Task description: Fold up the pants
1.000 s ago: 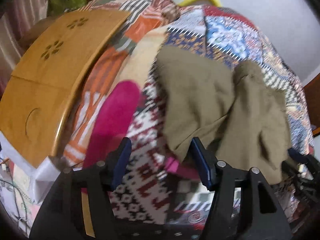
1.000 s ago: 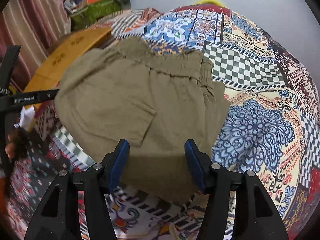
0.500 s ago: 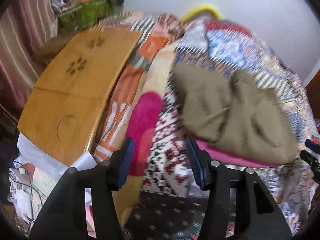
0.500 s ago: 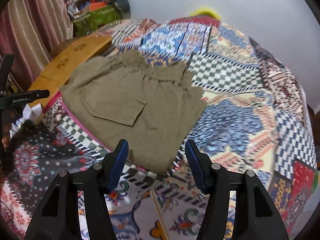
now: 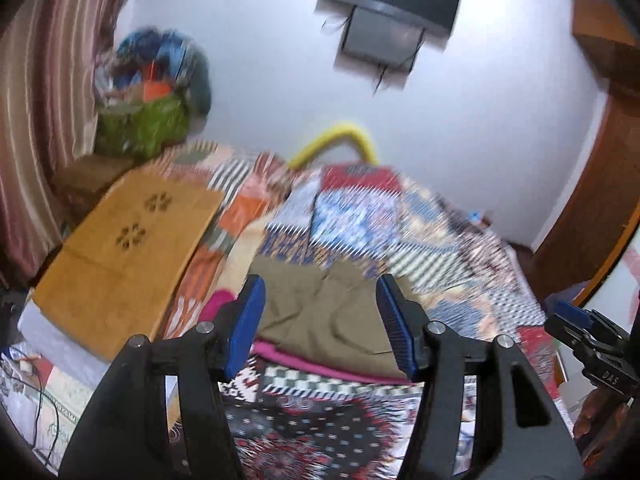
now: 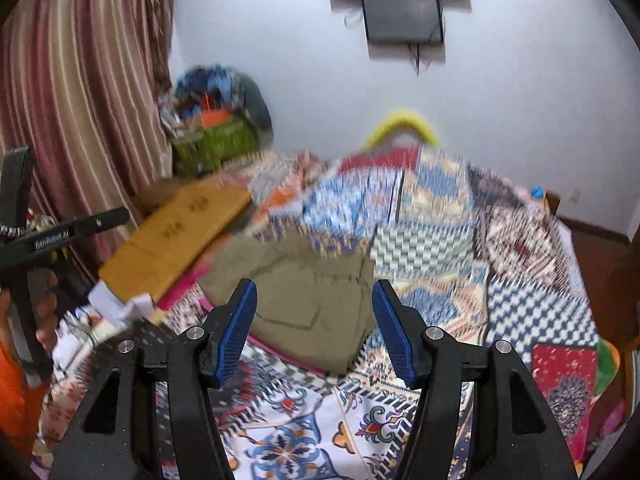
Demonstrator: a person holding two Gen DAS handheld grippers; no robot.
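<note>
Both grippers empty: left gripper (image 5: 322,322) opening, right gripper (image 6: 314,330) apart, above folded pants (image 6: 304,280) on bedspread (image 6: 520,280).

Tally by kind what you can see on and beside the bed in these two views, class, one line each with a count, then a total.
Olive pants: 1
Patchwork bedspread: 1
Wooden lap tables: 1
Green baskets: 1
Grippers, left and right: 2
Total: 6

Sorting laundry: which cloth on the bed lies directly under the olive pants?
The pink cloth, its edge peeking out beneath the pants; the patchwork quilt lies lower.
</note>
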